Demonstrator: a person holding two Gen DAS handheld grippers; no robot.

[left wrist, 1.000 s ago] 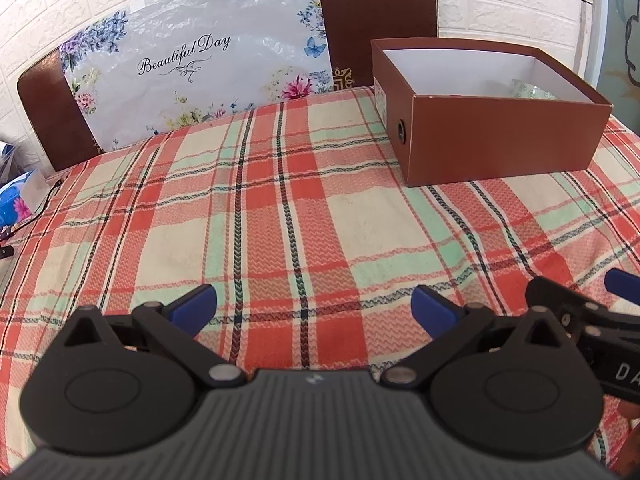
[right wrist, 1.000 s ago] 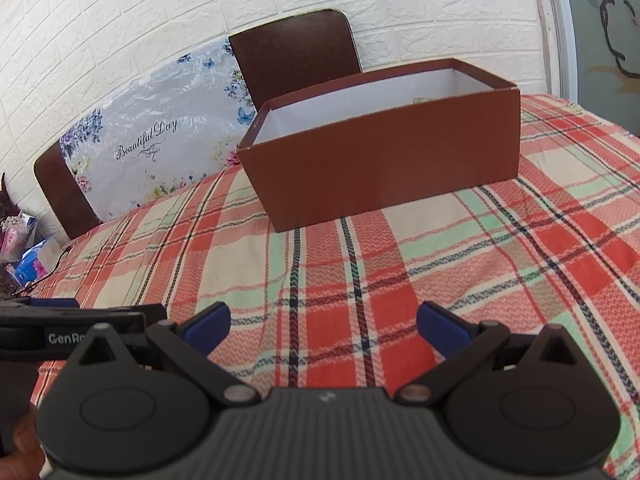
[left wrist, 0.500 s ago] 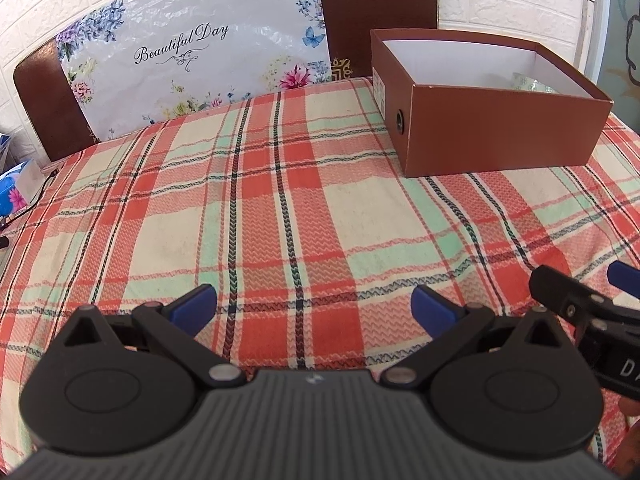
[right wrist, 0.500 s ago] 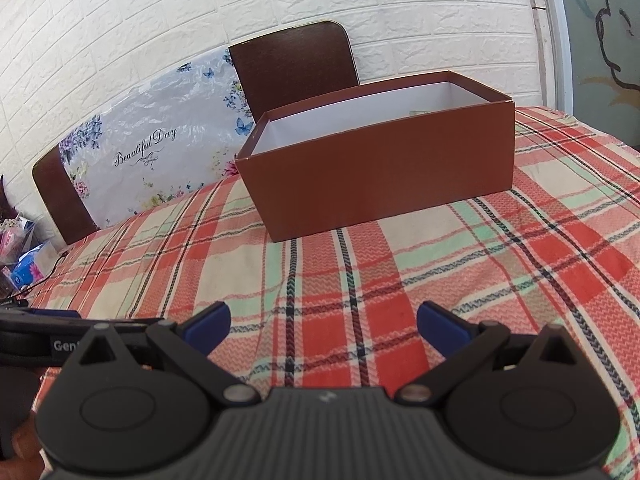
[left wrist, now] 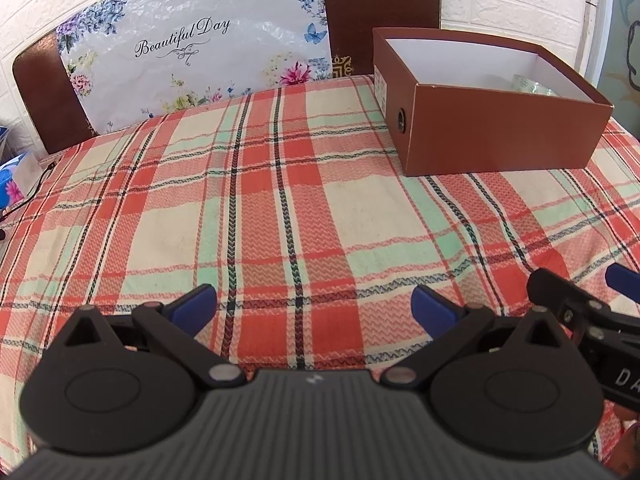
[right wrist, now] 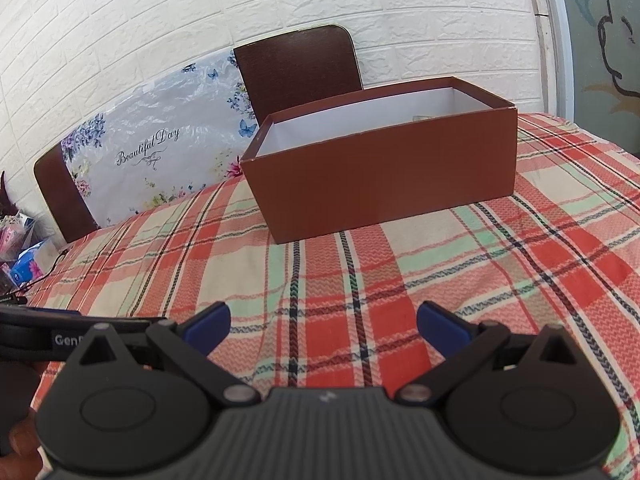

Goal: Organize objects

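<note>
A brown open-topped box [left wrist: 496, 132] with a white inside stands at the far right of the plaid tablecloth [left wrist: 280, 208]. A clear shiny object [left wrist: 528, 84] lies inside it, mostly hidden by the wall. In the right wrist view the same box [right wrist: 384, 184] sits straight ahead, well beyond the fingers. My left gripper [left wrist: 314, 306] hovers open over the cloth near the front, holding nothing. My right gripper [right wrist: 323, 326] is also open and empty. In the left wrist view, part of the right gripper shows at the right edge [left wrist: 580, 308].
Two brown chair backs [left wrist: 380, 8] stand behind the table against a white brick wall. A floral plastic bag [left wrist: 192, 52] reading "Beautiful Day" leans between them. A blue tissue pack [left wrist: 16, 180] and a thin cable lie at the table's left edge.
Both grippers have lifted and drawn back slightly, so the box looks a little farther away. Their fingers stay open and nothing was picked up.
</note>
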